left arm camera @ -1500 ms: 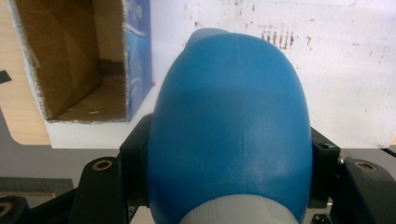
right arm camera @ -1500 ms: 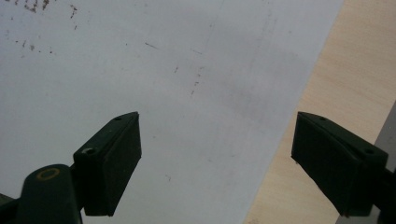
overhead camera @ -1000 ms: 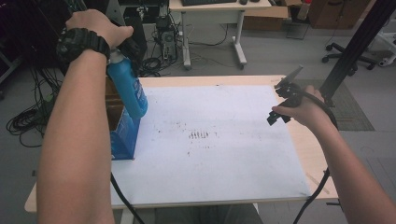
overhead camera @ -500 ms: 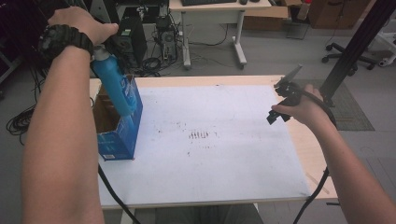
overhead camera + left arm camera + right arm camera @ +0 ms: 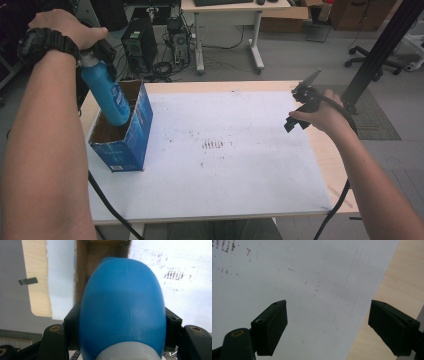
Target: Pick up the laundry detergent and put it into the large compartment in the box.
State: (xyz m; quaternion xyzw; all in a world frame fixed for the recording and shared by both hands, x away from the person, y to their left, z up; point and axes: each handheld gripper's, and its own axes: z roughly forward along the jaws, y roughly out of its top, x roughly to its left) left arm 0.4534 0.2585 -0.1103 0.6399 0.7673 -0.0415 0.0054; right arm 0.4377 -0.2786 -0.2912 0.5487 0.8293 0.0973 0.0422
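Blue bottle (image 5: 106, 94), clamped in your left tool (image 5: 120, 340), hangs tilted over the open cardboard box (image 5: 131, 145) at the desk's (image 5: 250, 210) left edge. Lower it askew and it catches the rim, tipping the box. Your right tool (image 5: 328, 327) idles open.

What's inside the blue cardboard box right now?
The lower end of the blue bottle, held tilted by the left claw, dips into the open blue cardboard box. Bare brown inner walls show around it. The bottle covers the box's floor, so anything beneath is hidden.

Bottle (image 5: 107, 97) tilted into open box (image 5: 131, 142), box on table's (image 5: 260, 85) left side
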